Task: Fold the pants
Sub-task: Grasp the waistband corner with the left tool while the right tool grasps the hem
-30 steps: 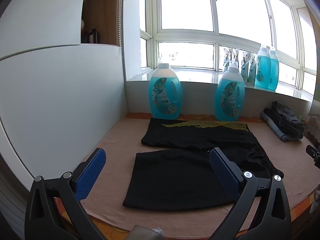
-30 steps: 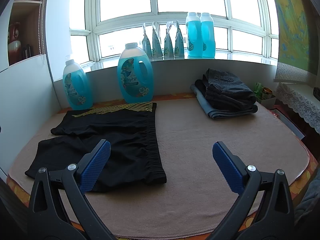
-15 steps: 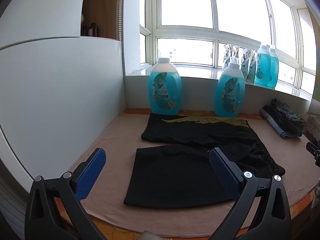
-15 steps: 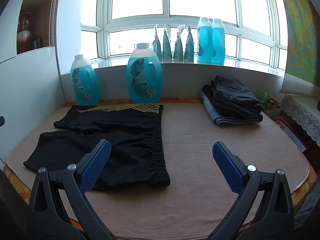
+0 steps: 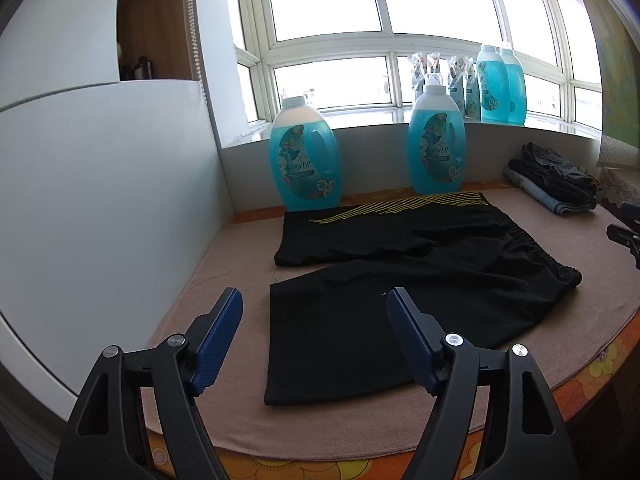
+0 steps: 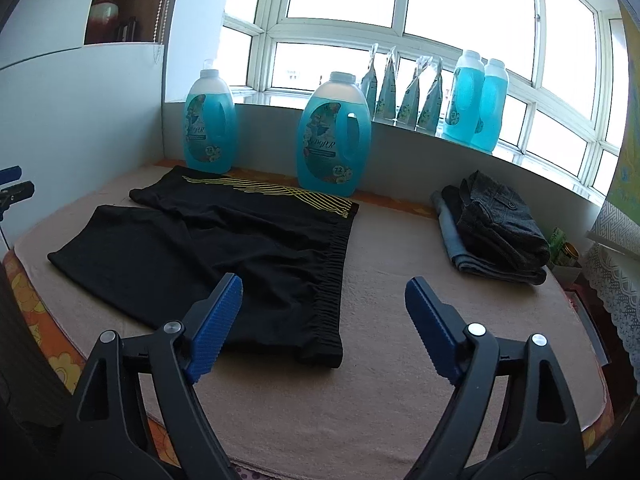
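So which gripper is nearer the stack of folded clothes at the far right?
The right gripper. It hovers open over the mat by the shorts' waistband, the folded clothes just ahead to its right. The left gripper hovers at the leg hems, across the shorts.

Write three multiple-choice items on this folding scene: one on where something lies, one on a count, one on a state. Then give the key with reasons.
1. Where is the stack of folded clothes relative to the black shorts, in the right wrist view?
A. On top of them
B. To their right, apart from them
C. Under them

2. How many large blue detergent jugs stand on the mat right behind the shorts?
A. One
B. Two
C. Four

3. What state are the left tongs and right tongs in?
A. Both open, holding nothing
B. Both shut on the shorts
C. Left shut, right open

Key:
1 B: bare mat lies between stack and shorts.
2 B: a left jug and a right jug stand there; the other bottles sit on the sill.
3 A: each pair's blue pads stand wide apart with no cloth between.
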`<state>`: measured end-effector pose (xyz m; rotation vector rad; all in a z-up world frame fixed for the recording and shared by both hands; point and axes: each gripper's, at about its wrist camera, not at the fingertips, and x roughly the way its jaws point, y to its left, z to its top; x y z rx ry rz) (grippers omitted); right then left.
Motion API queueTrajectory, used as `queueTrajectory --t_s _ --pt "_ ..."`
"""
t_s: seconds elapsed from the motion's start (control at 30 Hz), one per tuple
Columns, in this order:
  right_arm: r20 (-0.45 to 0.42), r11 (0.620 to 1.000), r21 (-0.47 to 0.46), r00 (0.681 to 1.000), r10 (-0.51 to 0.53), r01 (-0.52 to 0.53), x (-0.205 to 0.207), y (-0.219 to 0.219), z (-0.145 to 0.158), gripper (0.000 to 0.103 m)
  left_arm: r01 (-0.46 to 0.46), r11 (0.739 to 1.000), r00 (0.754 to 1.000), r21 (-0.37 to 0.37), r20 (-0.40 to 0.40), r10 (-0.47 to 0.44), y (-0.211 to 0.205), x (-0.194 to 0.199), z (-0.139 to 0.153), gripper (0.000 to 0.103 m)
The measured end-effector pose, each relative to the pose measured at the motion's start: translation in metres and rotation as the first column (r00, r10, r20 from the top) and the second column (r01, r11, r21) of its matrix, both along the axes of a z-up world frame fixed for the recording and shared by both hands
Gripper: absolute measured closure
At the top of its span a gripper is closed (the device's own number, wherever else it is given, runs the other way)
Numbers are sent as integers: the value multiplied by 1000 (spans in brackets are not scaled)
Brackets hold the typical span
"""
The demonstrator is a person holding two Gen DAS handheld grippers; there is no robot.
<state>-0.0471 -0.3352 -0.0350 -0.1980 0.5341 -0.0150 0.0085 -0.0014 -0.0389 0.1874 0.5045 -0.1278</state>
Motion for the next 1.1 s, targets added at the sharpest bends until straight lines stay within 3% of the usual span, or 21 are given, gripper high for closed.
queueTrajectory --t_s 0.07,0.2,0.27,0.67,1.1 --pt "-42 998 -25 998 48 -49 1 1 -7 33 38 999 999 19 -29 -37 -2 1 -6 45" --pt "-140 988 -36 979 145 -151 6 3 -21 38 117 993 987 13 -116 -114 -3 7 -22 56" --pt "-178 980 -49 967 182 -193 9 6 -26 45 145 989 976 0 -163 -143 -2 11 -29 62" --pt "-356 933 -148 898 260 -329 46 18 -62 59 224 975 926 -13 -310 -216 0 21 -57 62" --pt "-441 866 -248 847 298 -434 58 33 -89 61 336 941 874 35 -384 -297 -14 33 -74 62"
